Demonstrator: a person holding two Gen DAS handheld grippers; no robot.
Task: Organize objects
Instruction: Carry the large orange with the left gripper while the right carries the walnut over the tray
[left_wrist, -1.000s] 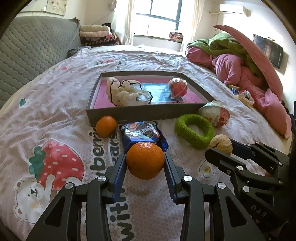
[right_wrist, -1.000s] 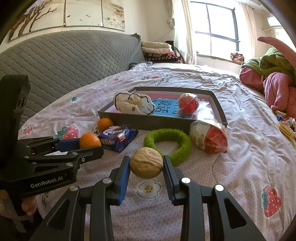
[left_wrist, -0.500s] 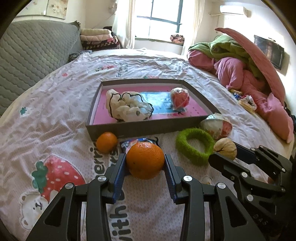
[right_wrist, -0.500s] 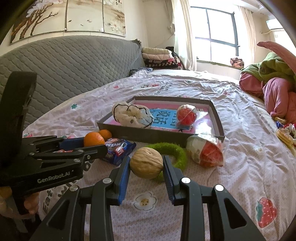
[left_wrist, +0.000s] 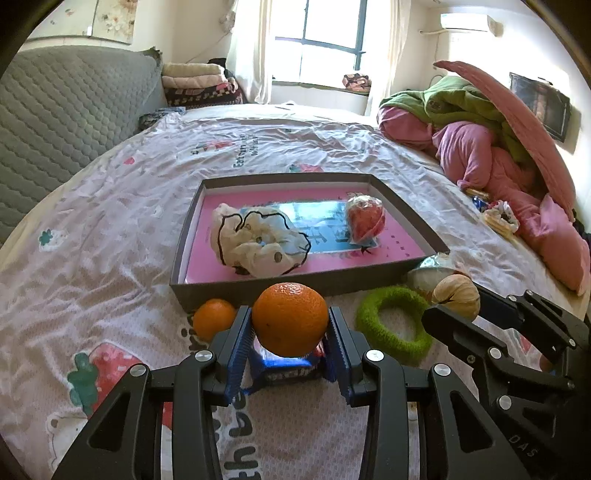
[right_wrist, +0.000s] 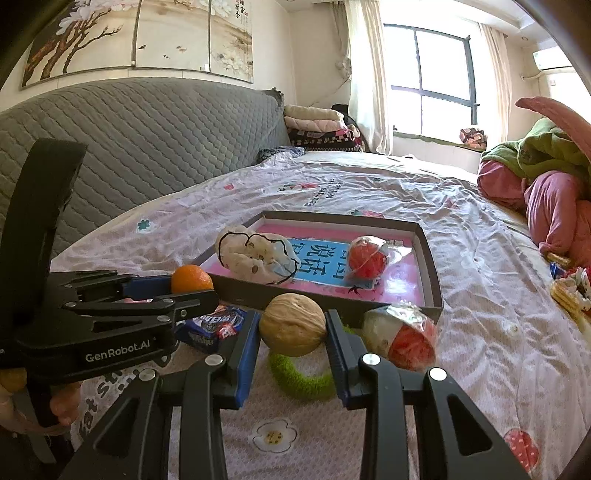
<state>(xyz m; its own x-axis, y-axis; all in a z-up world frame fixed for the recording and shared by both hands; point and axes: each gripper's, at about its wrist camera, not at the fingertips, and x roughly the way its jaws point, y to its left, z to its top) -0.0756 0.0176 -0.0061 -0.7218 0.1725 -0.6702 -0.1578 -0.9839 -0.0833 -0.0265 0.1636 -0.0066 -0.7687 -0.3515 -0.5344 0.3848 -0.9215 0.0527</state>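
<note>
Left gripper (left_wrist: 290, 325) clamps an orange (left_wrist: 290, 318), right gripper (right_wrist: 292, 330) clamps a walnut (right_wrist: 292, 324) (both held above the bedsheet (left_wrist: 110, 236)), grey tray (left_wrist: 295, 285) just beyond

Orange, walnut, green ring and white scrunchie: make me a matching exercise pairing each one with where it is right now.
Things:
1. big orange
2. walnut
3. green ring
4. white scrunchie

Places:
A. inside the tray
B. lying on the bedsheet in front of the tray
C. held in the right hand-held gripper
D. held in the left hand-held gripper

Pairs: 1-D, 2-C, 3-B, 4-A
</note>
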